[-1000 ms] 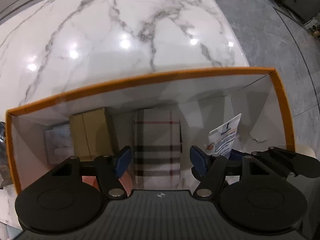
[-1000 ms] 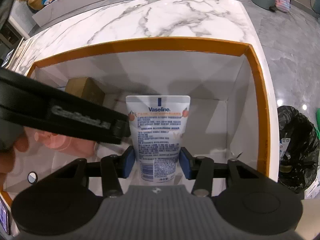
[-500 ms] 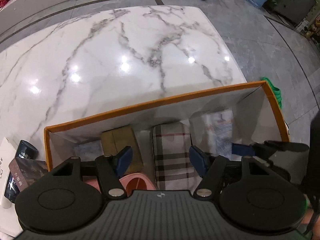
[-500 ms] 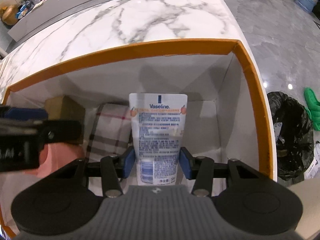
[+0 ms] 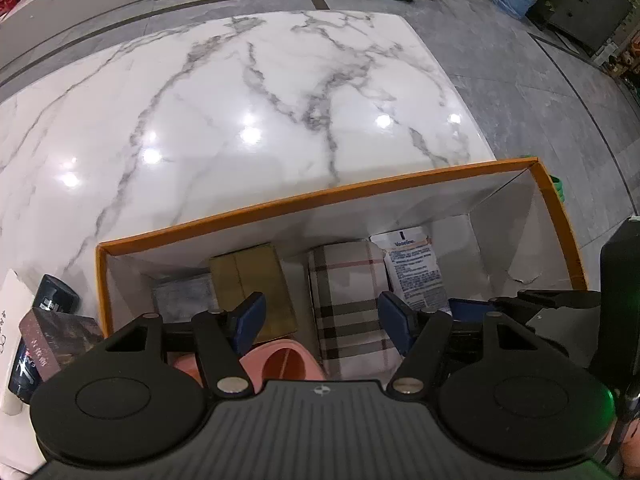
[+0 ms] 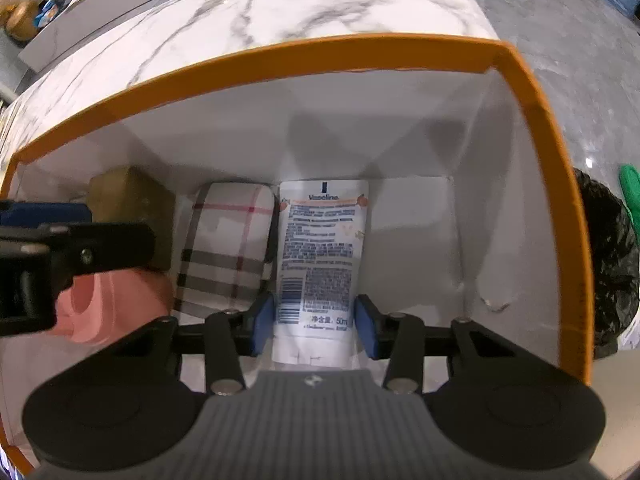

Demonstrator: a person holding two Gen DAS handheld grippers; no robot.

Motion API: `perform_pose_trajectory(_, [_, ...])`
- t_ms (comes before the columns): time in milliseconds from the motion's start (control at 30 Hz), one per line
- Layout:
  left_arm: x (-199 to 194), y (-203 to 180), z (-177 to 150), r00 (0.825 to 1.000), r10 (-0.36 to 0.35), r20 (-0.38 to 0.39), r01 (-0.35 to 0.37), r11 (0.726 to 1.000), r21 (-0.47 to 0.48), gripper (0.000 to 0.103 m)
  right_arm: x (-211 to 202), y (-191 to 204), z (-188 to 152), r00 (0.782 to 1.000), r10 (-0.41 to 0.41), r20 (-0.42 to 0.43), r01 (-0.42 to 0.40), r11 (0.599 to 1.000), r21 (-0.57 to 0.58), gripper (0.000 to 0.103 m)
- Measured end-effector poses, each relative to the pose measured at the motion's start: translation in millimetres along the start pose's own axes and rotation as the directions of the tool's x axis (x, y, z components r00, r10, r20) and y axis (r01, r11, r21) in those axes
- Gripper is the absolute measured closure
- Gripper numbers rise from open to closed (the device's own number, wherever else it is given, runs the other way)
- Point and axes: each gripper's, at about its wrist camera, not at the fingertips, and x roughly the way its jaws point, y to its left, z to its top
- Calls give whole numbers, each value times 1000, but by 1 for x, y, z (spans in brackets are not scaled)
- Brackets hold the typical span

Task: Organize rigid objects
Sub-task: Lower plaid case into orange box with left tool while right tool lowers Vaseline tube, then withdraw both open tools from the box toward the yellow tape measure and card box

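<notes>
An orange-rimmed white box (image 5: 304, 204) (image 6: 280, 56) stands on the marble table. Inside lie a plaid case (image 5: 348, 288) (image 6: 228, 240), an olive box (image 5: 252, 276) (image 6: 128, 192), a pink cup (image 5: 280, 364) (image 6: 96, 304) and a grey box (image 5: 180, 300). My right gripper (image 6: 314, 326) is low inside the box, its pads close around the cap end of a white Vaseline tube (image 6: 320, 248) (image 5: 416, 268) that lies flat beside the plaid case. My left gripper (image 5: 320, 320) is open and empty above the box's near side.
Left of the box are a dark jar (image 5: 56, 300), a dark card box (image 5: 52, 340) and white paper. A black bin bag (image 6: 612, 264) sits on the floor to the right. The marble table (image 5: 240, 100) stretches beyond the box.
My left gripper has lifted up and back out of the box. My right gripper has lowered the Vaseline tube from upright to lying flat on the box floor.
</notes>
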Motion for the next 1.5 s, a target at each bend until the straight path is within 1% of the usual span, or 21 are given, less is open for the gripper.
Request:
perform_pose_trajectory(67, [-2, 2, 0, 1000, -4, 5, 4, 1000, -7, 27, 0, 5, 0, 1000, 25, 7, -24, 999, -33, 59])
perform_pose_trajectory(100, [-3, 3, -1, 1000, -6, 7, 6, 1000, -10, 27, 1, 5, -1, 1000, 20, 6, -20, 999, -41, 59])
perform_pose_trajectory(200, [-7, 6, -1, 1000, -2, 13, 2, 1000, -11, 27, 0, 5, 0, 1000, 12, 4, -12, 1000, -27, 58])
perform_pose_trajectory(233, [-9, 7, -2, 1000, -4, 16, 4, 1000, -9, 27, -2, 5, 0, 1000, 11, 11, -10, 1000, -23, 56])
perform_pose_trajectory(300, [-14, 9, -2, 1000, -10, 23, 10, 1000, -6, 27, -9, 8, -1, 1000, 4, 26, -3, 999, -33, 53])
perform_pose_trajectory(400, [-26, 11, -4, 999, -12, 39, 11, 1000, 19, 27, -21, 17, -3, 999, -12, 47, 14, 998, -59, 52])
perform_pose_trajectory(500, [-42, 15, -9, 998, -28, 58, 25, 999, 36, 28, -35, 29, -6, 997, -12, 72, 19, 996, -87, 49])
perform_pose_trajectory(600, [-61, 22, -15, 996, -38, 74, 35, 998, 51, 29, -53, 39, -13, 995, 1, 102, 11, 993, -120, 49])
perform_pose_trajectory(700, [-82, 31, -24, 995, -24, 97, 16, 997, 74, 29, -68, 57, -19, 990, 22, 141, -1, 988, -152, 44])
perform_pose_trajectory(767, [-96, 39, -31, 993, -19, 114, 8, 996, 91, 29, -81, 68, -25, 983, 41, 179, -9, 984, -176, 43])
perform_pose_trajectory(833, [-108, 48, -40, 991, -11, 131, -2, 995, 100, 29, -90, 81, -29, 975, 62, 212, -17, 979, -204, 36])
perform_pose_trajectory(867, [-115, 55, -45, 990, -7, 141, -7, 995, 102, 29, -96, 89, -32, 970, 75, 233, -22, 976, -219, 36])
perform_pose_trajectory(1000, [-135, 81, -66, 983, 5, 183, -24, 994, 104, 31, -107, 121, -42, 949, 109, 297, -21, 958, -287, 34])
perform_pose_trajectory(1067, [-142, 98, -75, 981, 24, 192, -40, 996, 83, 32, -111, 142, -48, 936, 115, 332, -2, 946, -324, 31])
perform_pose_trajectory(1133, [-148, 115, -82, 980, 27, 199, -39, 998, 54, 36, -112, 159, -49, 929, 133, 345, 0, 933, -360, 30])
perform_pose_trajectory(1167, [-151, 123, -85, 978, 22, 207, -32, 999, 43, 36, -112, 169, -50, 928, 145, 344, -4, 924, -381, 30])
perform_pose_trajectory(1233, [-155, 135, -91, 974, 11, 228, -20, 999, 37, 36, -109, 189, -52, 929, 165, 331, -9, 904, -427, 25])
perform_pose_trajectory(1267, [-155, 143, -95, 972, 12, 234, -21, 999, 36, 36, -107, 198, -54, 931, 175, 321, -11, 891, -454, 25])
perform_pose_trajectory(1367, [-151, 166, -108, 975, 40, 219, -47, 999, 27, 36, -100, 223, -60, 934, 176, 312, 7, 863, -505, 25])
perform_pose_trajectory(1467, [-142, 189, -120, 973, 55, 222, -62, 998, 22, 36, -89, 243, -62, 937, 185, 297, 1, 847, -532, 28])
perform_pose_trajectory(1500, [-139, 197, -125, 974, 57, 221, -62, 998, 18, 36, -85, 249, -62, 939, 182, 291, 3, 844, -537, 31])
